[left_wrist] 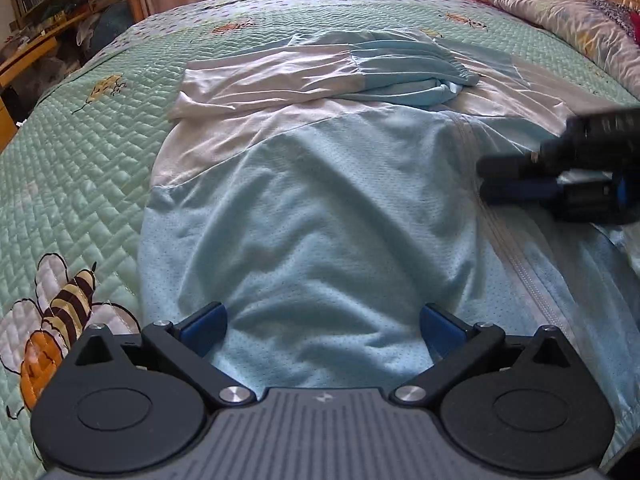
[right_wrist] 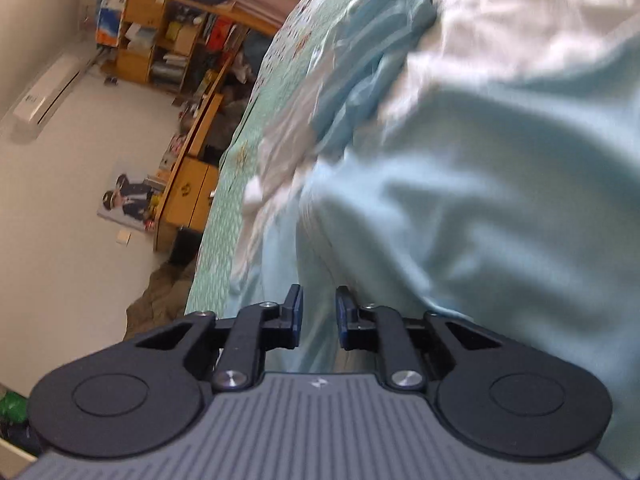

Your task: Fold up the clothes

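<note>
— So where does the garment lie?

— The light blue and white jacket (left_wrist: 320,200) is spread flat on the bed's green quilted bedspread (left_wrist: 80,140), its zipper (left_wrist: 516,256) running down toward five o'clock in the left wrist view. One sleeve (left_wrist: 320,72) is folded across the upper part, at about twelve o'clock.

— And the left hand-held gripper?

— The left hand-held gripper (left_wrist: 322,330) hovers over the blue mesh cloth at six o'clock, jaws spread wide, nothing pinched between them.

— The right one?

— The right hand-held gripper (right_wrist: 318,316) shows a narrow gap between its blue pads. Cloth lies behind that gap, yet the pads do not press on it. From the left wrist camera it appears blurred at three o'clock, just above the jacket beside the zipper.

— Anything else around?

— A pillow (left_wrist: 560,12) at one o'clock, and wooden shelves (right_wrist: 168,36) at eleven o'clock in the right wrist view.
</note>
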Tool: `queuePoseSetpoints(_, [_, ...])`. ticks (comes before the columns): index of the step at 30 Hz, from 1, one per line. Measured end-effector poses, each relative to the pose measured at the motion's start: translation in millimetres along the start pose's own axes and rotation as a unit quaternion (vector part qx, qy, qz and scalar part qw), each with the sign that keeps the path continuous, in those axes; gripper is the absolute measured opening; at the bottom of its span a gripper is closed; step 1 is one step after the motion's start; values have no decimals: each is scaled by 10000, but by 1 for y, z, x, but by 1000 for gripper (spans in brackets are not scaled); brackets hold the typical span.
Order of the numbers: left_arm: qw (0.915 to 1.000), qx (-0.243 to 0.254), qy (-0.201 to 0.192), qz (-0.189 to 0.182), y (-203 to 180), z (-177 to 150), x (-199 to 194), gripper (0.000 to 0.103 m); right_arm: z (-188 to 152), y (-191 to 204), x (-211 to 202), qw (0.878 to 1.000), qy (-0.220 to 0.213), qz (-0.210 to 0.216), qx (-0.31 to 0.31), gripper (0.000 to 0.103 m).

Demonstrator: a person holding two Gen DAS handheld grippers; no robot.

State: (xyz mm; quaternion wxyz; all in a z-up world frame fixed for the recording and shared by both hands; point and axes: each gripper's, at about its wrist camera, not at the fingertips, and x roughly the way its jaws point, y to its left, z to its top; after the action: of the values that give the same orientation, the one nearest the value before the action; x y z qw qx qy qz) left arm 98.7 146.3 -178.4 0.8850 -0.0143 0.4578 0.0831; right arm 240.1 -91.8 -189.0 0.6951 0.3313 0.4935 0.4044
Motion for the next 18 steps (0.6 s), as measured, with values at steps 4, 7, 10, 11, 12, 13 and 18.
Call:
queuePoseSetpoints(4, [10000, 16, 1, -33, 0, 0, 1, 102, -8, 18, -18, 9996, -150, -36, -235, 37])
queuePoseSetpoints(7, [10000, 17, -42, -62, 1, -1, 2, 102, -26, 23, -29, 9993, -98, 165, -311, 40])
queuePoseSetpoints(10, [9999, 39, -79, -57, 0, -2, 3, 102, -30, 12, -20, 9989, 30, -265, -376, 42])
queuePoseSetpoints(11, [9999, 37, -82, -60, 0, -2, 3, 102, -27, 5, -17, 9988, 25, -357, -327, 30])
queuePoseSetpoints(12, [9999, 31, -84, -69, 1, -2, 3, 102, -23, 2, -17, 9991, -51, -354, -246, 28])
queuePoseSetpoints(13, [9999, 24, -86, -78, 1, -2, 3, 102, -21, 2, -21, 9990, -158, -371, -176, 29])
queuePoseSetpoints(18, [9999, 6, -93, -106, 3, -2, 4, 102, -29, 29, -47, 9966, -472, -326, -597, 38])
